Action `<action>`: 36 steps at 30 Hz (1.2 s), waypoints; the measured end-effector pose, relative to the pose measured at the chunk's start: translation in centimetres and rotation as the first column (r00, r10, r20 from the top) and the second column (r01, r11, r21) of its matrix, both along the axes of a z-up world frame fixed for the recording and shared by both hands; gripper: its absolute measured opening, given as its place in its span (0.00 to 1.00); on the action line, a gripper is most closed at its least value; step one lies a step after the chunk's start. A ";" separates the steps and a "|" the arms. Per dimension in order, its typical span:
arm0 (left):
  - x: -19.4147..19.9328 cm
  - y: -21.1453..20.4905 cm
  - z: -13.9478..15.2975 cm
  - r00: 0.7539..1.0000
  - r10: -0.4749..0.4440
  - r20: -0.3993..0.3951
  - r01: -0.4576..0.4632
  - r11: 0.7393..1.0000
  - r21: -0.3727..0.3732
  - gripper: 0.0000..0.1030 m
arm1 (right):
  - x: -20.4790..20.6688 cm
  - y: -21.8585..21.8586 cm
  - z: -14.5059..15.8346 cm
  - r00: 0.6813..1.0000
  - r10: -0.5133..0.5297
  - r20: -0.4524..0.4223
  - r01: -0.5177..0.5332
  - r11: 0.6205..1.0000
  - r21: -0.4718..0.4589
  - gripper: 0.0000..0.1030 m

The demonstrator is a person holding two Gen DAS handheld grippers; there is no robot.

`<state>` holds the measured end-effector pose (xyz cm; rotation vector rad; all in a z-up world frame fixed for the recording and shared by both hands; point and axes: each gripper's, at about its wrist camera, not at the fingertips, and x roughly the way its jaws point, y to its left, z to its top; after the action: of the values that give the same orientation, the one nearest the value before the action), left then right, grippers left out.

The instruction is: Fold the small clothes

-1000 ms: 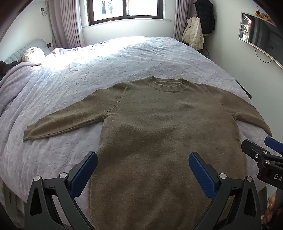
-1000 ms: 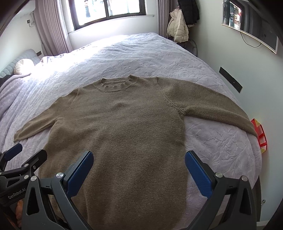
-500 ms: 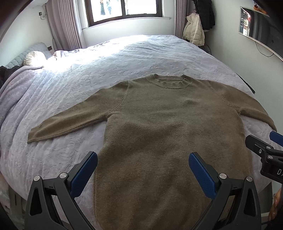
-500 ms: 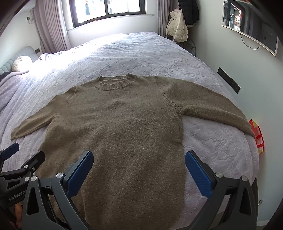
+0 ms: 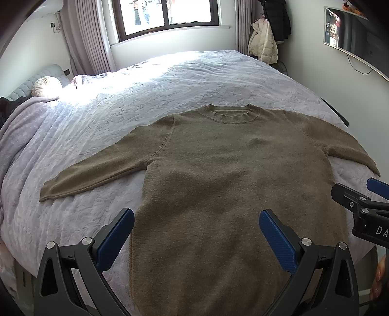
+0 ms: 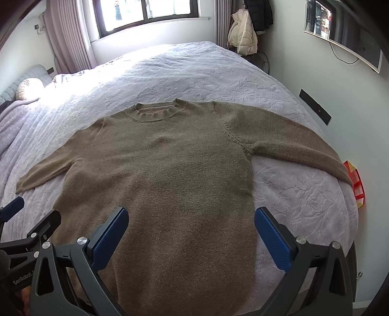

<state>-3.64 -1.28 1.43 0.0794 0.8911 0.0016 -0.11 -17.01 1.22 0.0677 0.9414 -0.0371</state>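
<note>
Presently, sweater [image 5: 231, 175] lies flat on bed [image 5: 145, 80]; left gripper [image 5: 197, 233] and right gripper [image 6: 190, 229] both spread wide, holding nothing.

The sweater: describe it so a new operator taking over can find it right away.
Start at the large bed with the pale lavender quilted cover, below the window. The sweater lies flat on the near half, neck toward the window, both sleeves spread out to the sides. It is the only olive-brown knit on the cover; the left gripper and right gripper hover open over its hem.
</note>
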 end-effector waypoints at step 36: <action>2.3 1.1 -3.7 0.997 0.013 -0.078 -0.013 1.000 -0.011 1.00 | 2.1 0.1 -2.9 0.998 -0.006 -0.062 0.006 1.000 0.003 1.00</action>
<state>-1.29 -0.21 -2.24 0.0636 0.9694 0.0058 1.99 -16.88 -1.69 0.0729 1.0035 -0.0429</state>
